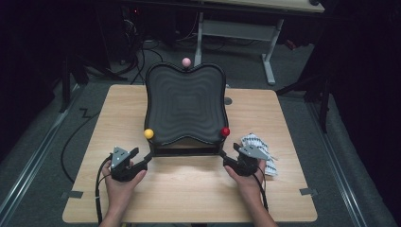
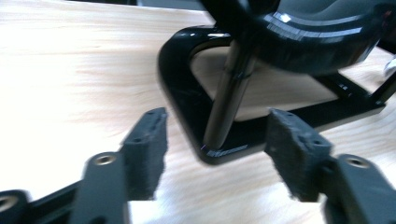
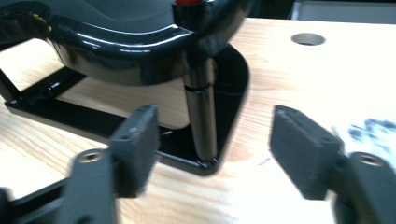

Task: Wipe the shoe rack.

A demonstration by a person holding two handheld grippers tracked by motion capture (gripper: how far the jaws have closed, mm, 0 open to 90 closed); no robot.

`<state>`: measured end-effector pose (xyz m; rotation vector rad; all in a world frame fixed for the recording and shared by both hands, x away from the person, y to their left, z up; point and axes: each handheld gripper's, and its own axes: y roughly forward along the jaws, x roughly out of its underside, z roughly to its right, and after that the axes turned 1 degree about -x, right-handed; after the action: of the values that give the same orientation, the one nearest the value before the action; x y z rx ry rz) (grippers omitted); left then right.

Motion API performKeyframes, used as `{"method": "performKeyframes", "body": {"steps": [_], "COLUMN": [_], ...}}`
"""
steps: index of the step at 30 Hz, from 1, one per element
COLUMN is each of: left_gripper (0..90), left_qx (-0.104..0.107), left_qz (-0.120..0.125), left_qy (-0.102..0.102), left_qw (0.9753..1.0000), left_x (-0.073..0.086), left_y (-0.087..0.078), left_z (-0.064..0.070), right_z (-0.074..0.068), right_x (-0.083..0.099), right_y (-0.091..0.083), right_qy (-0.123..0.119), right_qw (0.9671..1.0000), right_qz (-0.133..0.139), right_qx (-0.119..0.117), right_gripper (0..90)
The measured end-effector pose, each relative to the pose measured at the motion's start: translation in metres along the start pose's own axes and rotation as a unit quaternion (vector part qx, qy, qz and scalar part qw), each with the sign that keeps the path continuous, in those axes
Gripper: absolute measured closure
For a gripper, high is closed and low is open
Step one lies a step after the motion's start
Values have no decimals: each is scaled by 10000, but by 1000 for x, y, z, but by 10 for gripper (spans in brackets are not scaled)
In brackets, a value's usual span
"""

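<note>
A black wavy-topped rack (image 1: 185, 104) stands on a black base frame in the middle of the wooden table (image 1: 189, 187). Coloured knobs top its posts: yellow (image 1: 149, 134) at the near left, red (image 1: 225, 132) at the near right, pink (image 1: 186, 62) at the back. My left gripper (image 1: 144, 160) is open at the frame's near-left corner (image 2: 219, 151), its jaws straddling the upright post (image 2: 229, 98) from a short way off. My right gripper (image 1: 228, 156) is open at the near-right corner (image 3: 205, 163), with that corner's post (image 3: 201, 107) between its jaws, untouched.
A crumpled white cloth with dark print (image 1: 257, 144) lies right of my right hand. A round hole (image 3: 307, 38) is set in the tabletop behind the rack. Beyond the table stand a white desk frame (image 1: 236, 28) and cables on the floor.
</note>
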<state>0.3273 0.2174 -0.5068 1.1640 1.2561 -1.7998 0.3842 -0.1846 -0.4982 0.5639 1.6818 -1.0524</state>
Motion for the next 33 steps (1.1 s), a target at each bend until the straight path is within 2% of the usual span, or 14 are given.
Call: {"method": "performKeyframes", "body": {"steps": [4,8,10,14,19,26,33], "left_gripper": [310,231,181,93,28,6,6], "left_qx": [5,-64,-81,-152,-244,-497,-575], "left_qz": [120,179,143,112,153,209,274], "left_qy": [-128,28,45,-21,5,-149,-279], "left_qw": [9998,9998,9999,9998,9996,9984,9976], "left_x": [4,8,12,18,22,28,33], "left_y": [-17,-32,-37,-51,-69,-92,-109], "left_z": [-9,-13,-16,-25,-34,-52,-70], "right_z": [5,12,17,29,49,75,102], "right_x": [-2,-6,-6,-2,8,26,44], "right_y": [-13,-27,-34,-48,-68,-93,-120], "right_qy": [105,205,267,291,271,441,577], "right_qw": [9999,9998,9996,9994,9986,9966,9934], "right_qz": [-40,-18,9,43,63,56,34], "right_qx": [56,62,50,167,447,701,993], "right_gripper": [152,6,0,0,0,0,0]}}
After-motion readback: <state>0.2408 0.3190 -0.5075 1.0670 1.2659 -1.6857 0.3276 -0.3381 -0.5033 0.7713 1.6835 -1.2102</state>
